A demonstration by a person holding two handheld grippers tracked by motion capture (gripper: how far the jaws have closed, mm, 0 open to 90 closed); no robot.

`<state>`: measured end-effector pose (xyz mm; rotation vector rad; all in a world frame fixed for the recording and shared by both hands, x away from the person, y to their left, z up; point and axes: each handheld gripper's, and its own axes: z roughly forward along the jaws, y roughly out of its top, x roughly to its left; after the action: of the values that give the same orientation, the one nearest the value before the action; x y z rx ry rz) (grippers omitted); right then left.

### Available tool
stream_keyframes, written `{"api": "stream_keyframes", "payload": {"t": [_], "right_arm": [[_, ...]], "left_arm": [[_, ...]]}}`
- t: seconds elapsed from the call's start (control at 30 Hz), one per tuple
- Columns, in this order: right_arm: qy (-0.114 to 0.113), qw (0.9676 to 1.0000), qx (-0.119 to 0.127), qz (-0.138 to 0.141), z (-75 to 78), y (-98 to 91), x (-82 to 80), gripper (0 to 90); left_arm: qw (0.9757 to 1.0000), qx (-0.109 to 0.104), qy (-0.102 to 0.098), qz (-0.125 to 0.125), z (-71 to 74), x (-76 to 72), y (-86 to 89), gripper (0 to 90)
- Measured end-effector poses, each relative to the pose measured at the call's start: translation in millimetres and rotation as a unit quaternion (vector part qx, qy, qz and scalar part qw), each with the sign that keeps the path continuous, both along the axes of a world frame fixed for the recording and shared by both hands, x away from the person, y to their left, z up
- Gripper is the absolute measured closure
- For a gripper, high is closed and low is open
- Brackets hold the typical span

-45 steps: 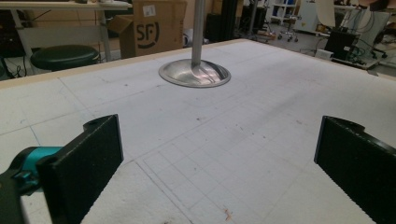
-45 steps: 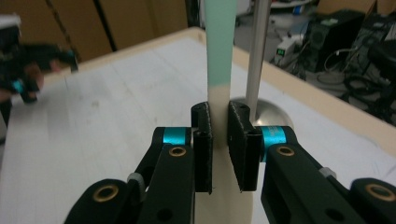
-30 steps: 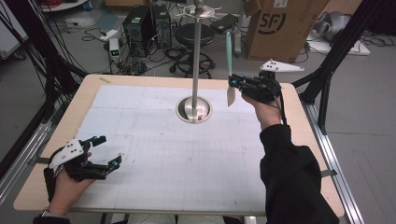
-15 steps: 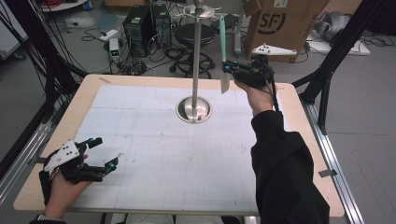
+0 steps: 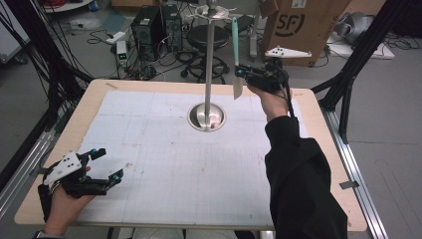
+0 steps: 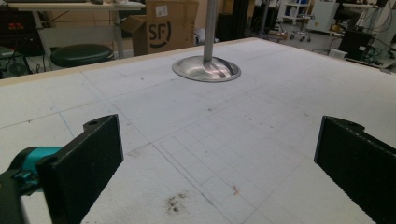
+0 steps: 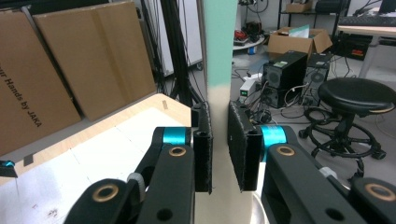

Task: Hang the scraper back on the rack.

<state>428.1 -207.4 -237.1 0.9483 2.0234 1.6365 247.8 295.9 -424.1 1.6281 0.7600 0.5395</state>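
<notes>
The right gripper was clamped on a spatula, its jaws pinching the cream blade just below the green handle, which stood upright beside the stand's pole, near the hooks at the top. The stand's round steel base sat on the white mat. At the near left corner of the table, the left gripper rested with jaws spread wide, holding nothing.

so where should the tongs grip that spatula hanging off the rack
On the pale flat blade just below the teal handle, coming in level from the side. The spatula hangs upright from the rack, so the right tongs meet its thin faces; they are already shut there.
</notes>
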Motion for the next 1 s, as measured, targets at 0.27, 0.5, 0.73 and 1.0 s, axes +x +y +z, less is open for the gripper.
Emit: {"api": "stream_keyframes", "payload": {"t": [0.27, 0.5, 0.73, 1.0], "right_arm": [[0.002, 1.0000, -0.005, 0.003, -4.1, 8.1, 3.4, 80.1], [-0.012, 0.9999, -0.006, -0.010, -6.7, 11.7, 1.4, 56.8], [0.005, 0.9996, -0.018, 0.020, -21.8, 6.9, -2.5, 33.1], [0.004, 0.9988, -0.021, 0.043, -53.2, -11.2, -21.2, 11.0]], "left_arm": [[1.0000, 0.001, 0.001, 0.000, -0.5, -0.4, 1.5, 1.7], [1.0000, 0.000, 0.002, 0.001, -0.7, -0.3, 2.2, 1.7], [1.0000, -0.004, 0.001, 0.001, 0.0, 2.1, 1.7, 1.7], [0.9999, -0.011, 0.003, -0.012, -0.7, 9.5, -5.2, 1.7]]}}
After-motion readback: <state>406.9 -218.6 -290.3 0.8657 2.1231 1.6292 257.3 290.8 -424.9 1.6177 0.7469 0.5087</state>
